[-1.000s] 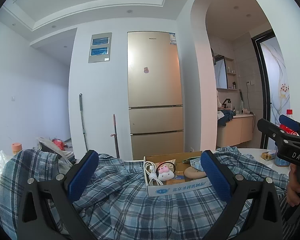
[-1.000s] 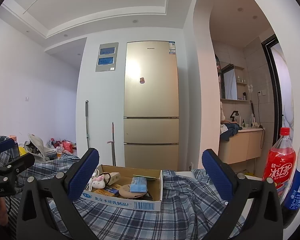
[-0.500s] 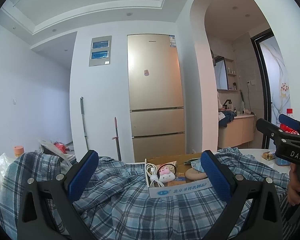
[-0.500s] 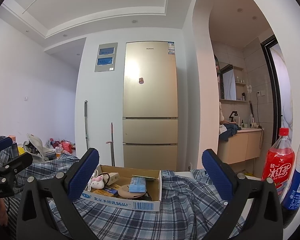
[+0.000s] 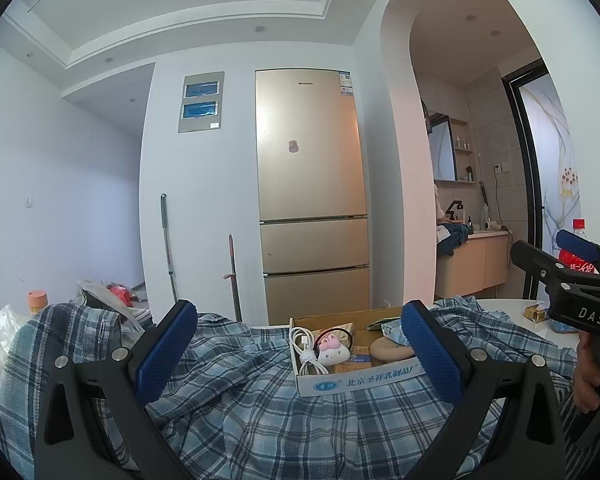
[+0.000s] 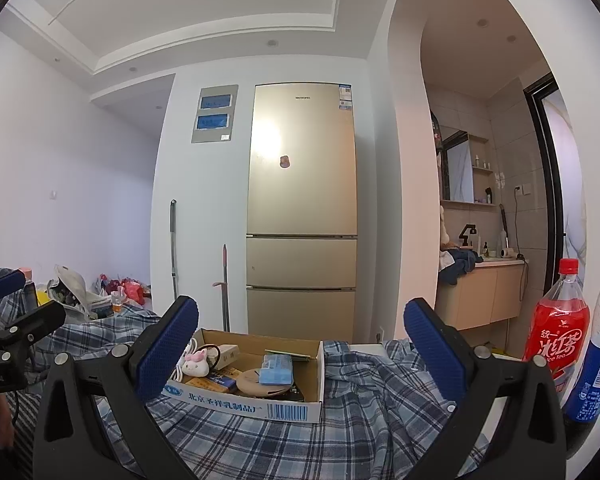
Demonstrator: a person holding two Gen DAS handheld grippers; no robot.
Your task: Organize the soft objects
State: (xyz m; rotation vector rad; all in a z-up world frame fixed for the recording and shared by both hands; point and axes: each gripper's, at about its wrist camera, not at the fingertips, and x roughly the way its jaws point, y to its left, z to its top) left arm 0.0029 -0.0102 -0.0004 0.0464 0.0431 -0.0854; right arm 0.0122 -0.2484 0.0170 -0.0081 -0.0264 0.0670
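A blue plaid shirt point(image 5: 260, 412) lies crumpled over the table and fills the bottom of both views point(image 6: 360, 432). On it appears to rest an open cardboard box point(image 5: 364, 380) point(image 6: 240, 400) with a white cable, a small pink-eared plush toy point(image 5: 332, 350) and other small items. My left gripper point(image 5: 300, 352) hovers open over the shirt, its blue pads on either side of the box. My right gripper point(image 6: 300, 348) is open too, just in front of the box. Each gripper shows at the edge of the other's view, held by a hand.
A red drink bottle point(image 6: 560, 332) and a blue-labelled bottle point(image 6: 596, 372) stand at the table's right. A gold fridge point(image 5: 312, 208) stands behind, with two poles leaning on the wall. Bags and clutter point(image 5: 108, 296) lie on the left.
The left wrist view has shifted slightly, so the fridge sits a little lower. Both grippers stay open and hold nothing; the shirt and box have not moved.
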